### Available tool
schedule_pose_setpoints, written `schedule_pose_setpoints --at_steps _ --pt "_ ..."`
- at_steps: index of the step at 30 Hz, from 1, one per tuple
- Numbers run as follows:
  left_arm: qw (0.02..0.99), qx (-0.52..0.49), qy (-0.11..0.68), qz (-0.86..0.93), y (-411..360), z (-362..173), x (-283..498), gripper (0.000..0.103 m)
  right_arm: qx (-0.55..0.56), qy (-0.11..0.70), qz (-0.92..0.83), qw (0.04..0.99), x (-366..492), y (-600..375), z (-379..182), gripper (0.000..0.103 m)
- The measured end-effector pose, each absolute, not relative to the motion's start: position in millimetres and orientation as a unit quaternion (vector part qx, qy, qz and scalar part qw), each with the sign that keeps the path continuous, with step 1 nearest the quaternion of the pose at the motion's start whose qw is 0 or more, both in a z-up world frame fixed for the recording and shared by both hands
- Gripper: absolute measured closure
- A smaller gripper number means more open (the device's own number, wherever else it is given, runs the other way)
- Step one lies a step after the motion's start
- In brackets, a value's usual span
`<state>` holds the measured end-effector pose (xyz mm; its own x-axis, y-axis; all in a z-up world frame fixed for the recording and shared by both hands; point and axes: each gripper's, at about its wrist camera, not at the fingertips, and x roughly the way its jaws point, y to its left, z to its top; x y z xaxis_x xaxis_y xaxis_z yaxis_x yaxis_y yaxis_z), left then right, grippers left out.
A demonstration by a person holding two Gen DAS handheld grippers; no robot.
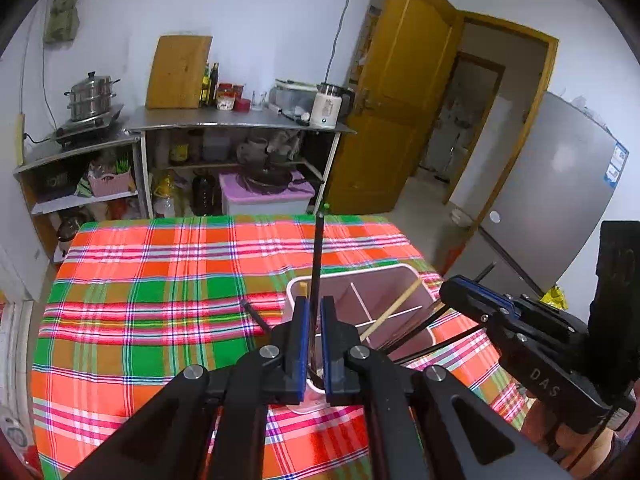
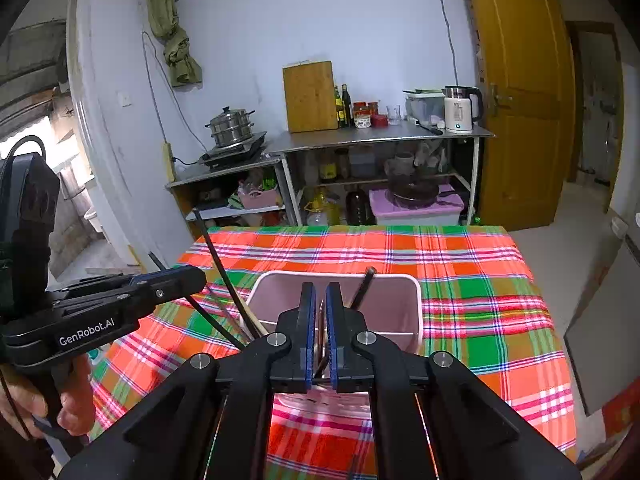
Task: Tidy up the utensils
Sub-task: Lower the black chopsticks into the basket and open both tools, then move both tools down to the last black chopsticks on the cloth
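left gripper (image 1: 314, 320): thin black chopstick (image 1: 318, 256) pinched between blue pads | right gripper (image 2: 320, 320): flat metallic utensil (image 2: 321, 336) clamped | glossy pink plastic divided holder (image 1: 384, 280) ahead of both

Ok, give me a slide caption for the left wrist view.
Left gripper pinches a dark chopstick upright over the pink utensil holder on a plaid tablecloth.

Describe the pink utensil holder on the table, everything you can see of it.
The pink utensil holder is a rounded-rectangular tub that looks like plastic, standing upright on the plaid tablecloth. Thin white dividers split its inside into compartments. A light wooden chopstick and dark sticks lean out over its rim. The left tongs, closed on a dark chopstick, hang over its near edge; the right tongs are over it too.
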<state>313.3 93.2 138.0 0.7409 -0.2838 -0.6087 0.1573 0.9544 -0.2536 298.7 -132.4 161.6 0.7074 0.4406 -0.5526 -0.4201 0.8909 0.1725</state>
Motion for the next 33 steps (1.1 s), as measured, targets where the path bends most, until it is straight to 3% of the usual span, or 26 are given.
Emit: schedule_pose_setpoints --at_steps 15,33 --pt "0.946 -0.088 0.287 -0.124 88.9 171.8 231.4 0.098 0.037 0.250 0.235 0.938 230.4 -177.2 201.8 0.093" --pt "0.947 -0.085 0.280 -0.134 42.2 118.7 109.4 0.098 0.037 0.281 0.195 0.939 118.3 -231.7 150.8 0.092"
